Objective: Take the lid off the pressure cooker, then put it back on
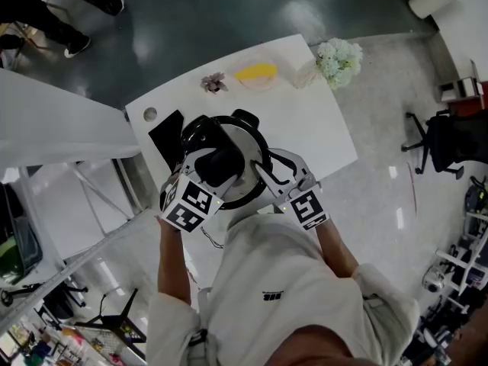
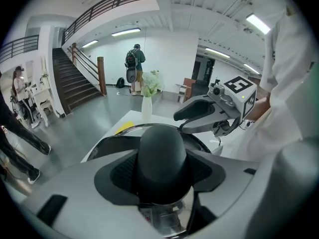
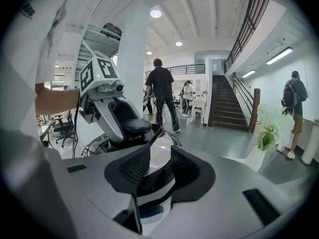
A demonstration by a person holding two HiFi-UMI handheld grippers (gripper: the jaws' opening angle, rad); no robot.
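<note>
The pressure cooker (image 1: 255,155) stands upright on the white surface (image 1: 320,120). Its lid (image 1: 248,139) sits level on top, with the knob (image 2: 162,153) pointing up. The left claw (image 2: 162,176) clamps that black knob. The right claw (image 3: 155,158) pinches the cooker's near rim (image 3: 152,195).

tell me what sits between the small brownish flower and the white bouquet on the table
A yellow thing on a pale plate lies between the small brownish flower and the white bouquet, as the head view shows.
</note>
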